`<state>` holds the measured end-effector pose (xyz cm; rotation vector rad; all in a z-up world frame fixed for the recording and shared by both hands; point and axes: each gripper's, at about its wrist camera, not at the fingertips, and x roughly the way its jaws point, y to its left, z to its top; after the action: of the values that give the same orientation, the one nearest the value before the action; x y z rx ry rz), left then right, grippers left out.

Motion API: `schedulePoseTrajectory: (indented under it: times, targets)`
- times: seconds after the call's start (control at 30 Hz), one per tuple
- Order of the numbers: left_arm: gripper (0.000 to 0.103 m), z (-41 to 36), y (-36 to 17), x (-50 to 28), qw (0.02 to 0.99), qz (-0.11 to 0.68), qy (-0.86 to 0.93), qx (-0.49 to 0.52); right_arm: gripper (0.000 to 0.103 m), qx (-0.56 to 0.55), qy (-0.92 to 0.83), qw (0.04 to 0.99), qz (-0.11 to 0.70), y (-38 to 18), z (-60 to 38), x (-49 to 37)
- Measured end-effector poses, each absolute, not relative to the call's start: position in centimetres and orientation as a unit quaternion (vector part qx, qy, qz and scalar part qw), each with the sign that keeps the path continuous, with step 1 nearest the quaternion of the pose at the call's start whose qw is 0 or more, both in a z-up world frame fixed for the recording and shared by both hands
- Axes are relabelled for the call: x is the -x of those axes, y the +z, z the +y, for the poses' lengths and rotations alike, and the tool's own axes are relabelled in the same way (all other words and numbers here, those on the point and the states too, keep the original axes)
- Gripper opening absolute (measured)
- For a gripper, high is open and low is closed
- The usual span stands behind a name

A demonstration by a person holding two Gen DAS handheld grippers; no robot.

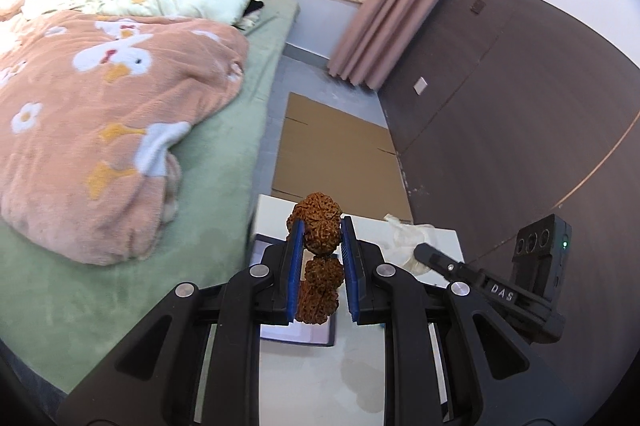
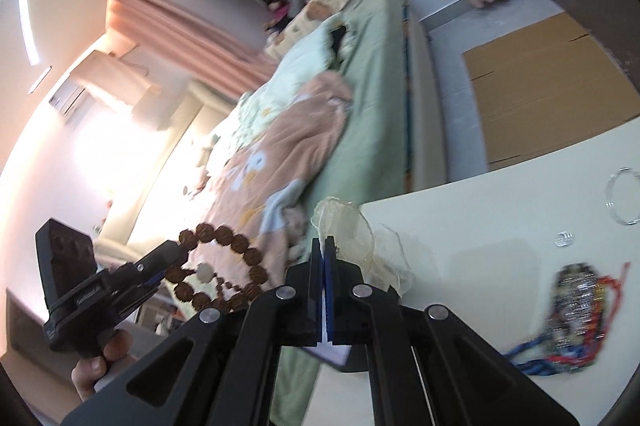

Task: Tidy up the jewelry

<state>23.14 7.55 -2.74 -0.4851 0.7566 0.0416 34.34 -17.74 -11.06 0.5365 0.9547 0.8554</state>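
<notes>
My left gripper [image 1: 319,226] is shut on a bracelet of large brown knobbly beads [image 1: 320,250], held in the air above the white table [image 1: 360,378]. The bracelet shows as a full ring with one white bead in the right wrist view [image 2: 224,266], hanging from the left gripper [image 2: 176,254]. My right gripper [image 2: 325,242] is shut on the edge of a sheer whitish pouch [image 2: 352,226], which also shows in the left wrist view [image 1: 408,234] at the right gripper's tip [image 1: 420,250].
A beaded multicoloured piece with red and blue cords [image 2: 572,310], a clear bangle [image 2: 624,194] and small clear rings [image 2: 564,238] lie on the table. A dark-framed tray [image 1: 296,334] lies under the left gripper. A bed [image 1: 120,130] and floor cardboard [image 1: 336,154] lie beyond.
</notes>
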Motion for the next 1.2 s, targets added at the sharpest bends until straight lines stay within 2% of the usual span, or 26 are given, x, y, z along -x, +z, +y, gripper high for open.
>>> schedulePoseTrajectory:
  times: [0.13, 0.2, 0.23, 0.27, 0.3, 0.33, 0.5, 0.87, 0.9, 0.93, 1.0, 1.13, 1.2]
  targets:
    - [0.019, 8.7, -2.7, -22.3, 0.901, 0.363, 0.033, 0.236, 0.002, -0.23, 0.42, 0.752, 0.453, -11.4, -15.0, -33.5]
    - [0.019, 8.9, -2.7, -22.0, 0.9, 0.363, 0.035, 0.237, 0.006, -0.221, 0.431, 0.738, 0.47, -11.8, -13.0, -33.5]
    - [0.019, 9.1, -2.8, -21.8, 0.9, 0.364, 0.036, 0.239, 0.013, -0.205, 0.433, 0.734, 0.481, -12.1, -12.3, -33.4]
    - [0.019, 9.1, -2.8, -21.8, 0.899, 0.365, 0.037, 0.24, 0.027, -0.186, 0.433, 0.73, 0.496, -12.5, -11.3, -33.4]
    - [0.019, 9.2, -2.9, -21.7, 0.899, 0.365, 0.037, 0.24, 0.067, -0.175, 0.429, 0.73, 0.503, -12.7, -10.9, -33.3]
    - [0.019, 9.2, -3.0, -21.6, 0.898, 0.365, 0.038, 0.241, 0.083, -0.174, 0.419, 0.743, 0.492, -12.6, -11.2, -33.0]
    - [0.019, 9.1, -3.4, -21.7, 0.897, 0.369, 0.034, 0.242, 0.083, -0.191, 0.395, 0.767, 0.468, -11.4, -14.6, -33.3]
    - [0.019, 6.1, -5.7, -23.7, 0.885, 0.396, -0.001, 0.245, 0.084, -0.211, 0.294, 0.802, 0.475, -11.8, -22.8, -34.4]
    - [0.026, 5.9, -5.9, -23.9, 0.886, 0.399, 0.013, 0.237, 0.084, -0.21, 0.289, 0.803, 0.476, -12.0, -23.0, -34.5]
    - [0.049, 5.8, -6.1, -24.1, 0.886, 0.404, 0.035, 0.226, 0.084, -0.211, 0.282, 0.804, 0.479, -12.2, -23.5, -34.7]
    - [0.068, 5.9, -6.3, -23.9, 0.888, 0.399, 0.067, 0.218, 0.084, -0.213, 0.272, 0.805, 0.481, -12.3, -24.5, -34.9]
    - [0.068, 5.6, -6.3, -24.0, 0.889, 0.401, 0.069, 0.21, 0.084, -0.215, 0.256, 0.812, 0.478, -12.1, -26.1, -35.2]
    - [0.071, 5.1, -6.3, -24.3, 0.889, 0.402, 0.069, 0.207, 0.084, -0.215, 0.245, 0.816, 0.477, -12.0, -26.9, -35.5]
